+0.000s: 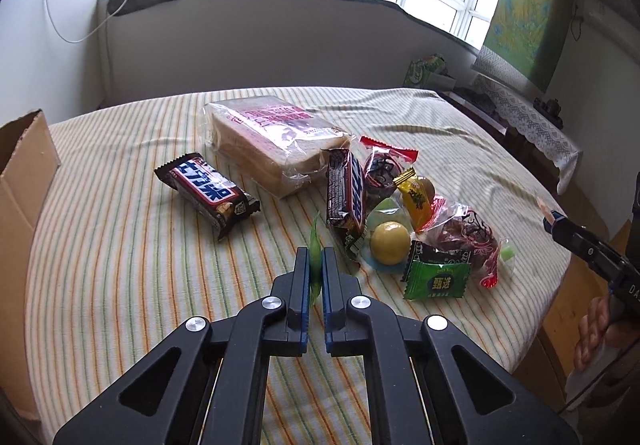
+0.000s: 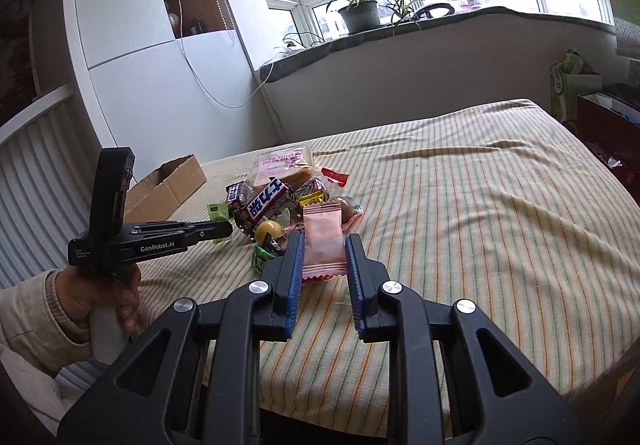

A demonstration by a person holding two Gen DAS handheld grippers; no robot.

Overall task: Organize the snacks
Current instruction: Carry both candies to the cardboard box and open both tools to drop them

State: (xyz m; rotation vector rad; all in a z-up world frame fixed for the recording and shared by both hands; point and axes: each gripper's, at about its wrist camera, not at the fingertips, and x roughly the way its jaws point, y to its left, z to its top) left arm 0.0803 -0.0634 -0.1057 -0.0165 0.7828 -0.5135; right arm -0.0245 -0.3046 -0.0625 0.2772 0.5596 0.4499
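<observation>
So the snacks sit in a loose pile on a striped cloth (image 1: 120, 245), thin orange and green lines on cream, a bit wrinkled toward the far side.

Left gripper (image 1: 316, 257) is clamped fully closed on a thin green wrapper (image 1: 316, 245), seen edge-on, so it's just a crinkly sliver sticking up between the blue ribbed pads. In the right wrist view the same packet (image 2: 218, 223) shows flat and green at that gripper's tip.

Right gripper (image 2: 322, 245) is closed most of the way on a pink translucent sachet (image 2: 323, 241), flat, rectangular, zigzag-cut bottom edge, both pads pressing its sides.

Rest of the pile:
- one bag of sliced bread (image 1: 272, 141), clear soft plastic with pink print
- two chocolate bars in glossy brown wrappers with blue and white lettering, one lying alone (image 1: 206, 193) to the left, one (image 1: 346, 197) propped on edge against the pile
- one round yellow jelly cup (image 1: 389, 243)
- one green sachet (image 1: 436, 279) with serrated ends
- one yellow candy (image 1: 416, 197)
- two clear packs of dark red stuff, (image 1: 384, 165) and (image 1: 468, 233), can't tell exactly what

A brown cardboard box (image 1: 24, 185), corrugated, flap up, stands at the cloth's left edge.
</observation>
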